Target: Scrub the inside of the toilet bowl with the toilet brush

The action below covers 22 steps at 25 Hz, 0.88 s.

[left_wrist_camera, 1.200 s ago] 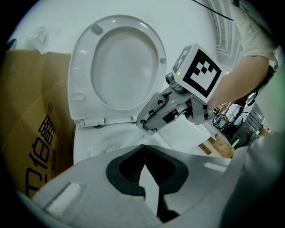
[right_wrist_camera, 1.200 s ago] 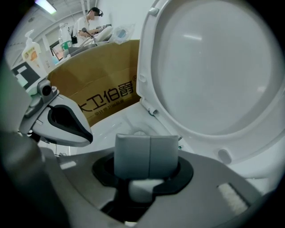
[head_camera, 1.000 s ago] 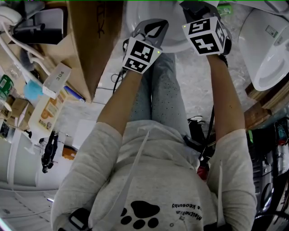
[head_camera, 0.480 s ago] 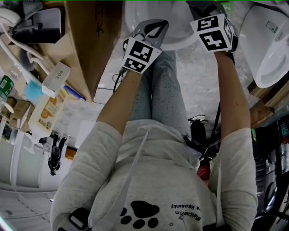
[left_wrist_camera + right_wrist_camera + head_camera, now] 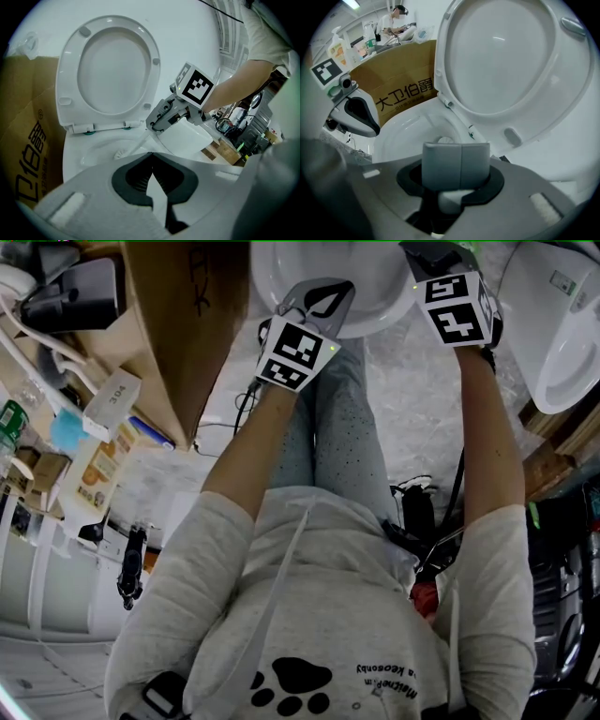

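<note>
The white toilet bowl (image 5: pixel 328 296) lies at the top of the head view, its seat and lid (image 5: pixel 112 70) raised. My right gripper (image 5: pixel 457 159) is shut on the white handle (image 5: pixel 451 197) of the toilet brush. The handle slants down into the bowl, and the brush head (image 5: pixel 121 153) rests low inside the bowl (image 5: pixel 93 154). Seen from the left gripper view, the right gripper (image 5: pixel 157 123) hovers over the rim's right side. My left gripper (image 5: pixel 152 153) is shut with nothing in it, held above the near rim (image 5: pixel 323 298).
A brown cardboard box (image 5: pixel 187 324) stands tight against the bowl's left side (image 5: pixel 398 93). A second white toilet (image 5: pixel 562 334) sits to the right. Shelves with bottles and cartons (image 5: pixel 84 456) fill the left. Cables (image 5: pixel 417 512) lie on the floor.
My right gripper has shifted right and a little farther away with the brush handle in it. The left gripper has stayed nearly still over the near rim.
</note>
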Each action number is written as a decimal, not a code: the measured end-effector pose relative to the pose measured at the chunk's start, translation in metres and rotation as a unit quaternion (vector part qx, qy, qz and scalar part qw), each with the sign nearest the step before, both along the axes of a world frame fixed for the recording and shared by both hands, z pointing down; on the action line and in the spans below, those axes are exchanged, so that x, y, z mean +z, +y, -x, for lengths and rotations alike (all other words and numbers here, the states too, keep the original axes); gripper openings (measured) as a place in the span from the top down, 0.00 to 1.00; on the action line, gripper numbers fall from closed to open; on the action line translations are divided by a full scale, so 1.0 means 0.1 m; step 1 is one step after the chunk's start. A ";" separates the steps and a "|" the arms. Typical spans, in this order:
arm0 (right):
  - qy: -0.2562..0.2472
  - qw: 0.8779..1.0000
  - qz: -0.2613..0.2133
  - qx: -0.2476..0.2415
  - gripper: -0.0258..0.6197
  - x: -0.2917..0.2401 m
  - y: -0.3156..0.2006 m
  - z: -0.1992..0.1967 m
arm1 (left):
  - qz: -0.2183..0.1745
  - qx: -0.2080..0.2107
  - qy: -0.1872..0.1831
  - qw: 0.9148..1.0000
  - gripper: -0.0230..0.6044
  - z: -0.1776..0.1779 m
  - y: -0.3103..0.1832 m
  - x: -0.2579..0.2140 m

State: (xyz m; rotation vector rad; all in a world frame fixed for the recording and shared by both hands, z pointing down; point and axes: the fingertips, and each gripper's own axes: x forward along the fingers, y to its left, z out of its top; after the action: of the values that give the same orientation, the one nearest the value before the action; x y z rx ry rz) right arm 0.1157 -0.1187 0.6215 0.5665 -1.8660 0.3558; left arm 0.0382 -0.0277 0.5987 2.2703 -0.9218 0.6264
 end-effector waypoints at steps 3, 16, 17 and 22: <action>0.002 1.000 0.001 0.008 0.71 0.00 0.05 -0.09 | -0.002 0.007 0.003 1.000 0.97 -0.08 0.04 -0.03; -0.007 0.998 0.007 0.056 0.71 -0.01 0.27 -0.43 | -0.001 0.034 0.006 0.999 0.97 -0.27 0.24 -0.05; -0.007 0.998 0.008 0.058 0.71 -0.01 0.29 -0.45 | -0.001 0.035 0.005 0.999 0.97 -0.28 0.25 -0.05; -0.006 0.998 0.007 0.065 0.71 -0.03 0.36 -0.51 | -0.002 0.040 0.006 0.999 0.97 -0.31 0.30 -0.07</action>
State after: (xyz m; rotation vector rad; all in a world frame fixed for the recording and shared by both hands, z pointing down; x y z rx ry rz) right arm 0.1662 -0.0831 0.6183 0.6793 -1.8424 0.4584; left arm 0.0696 0.0026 0.5921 2.3215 -0.8308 0.6441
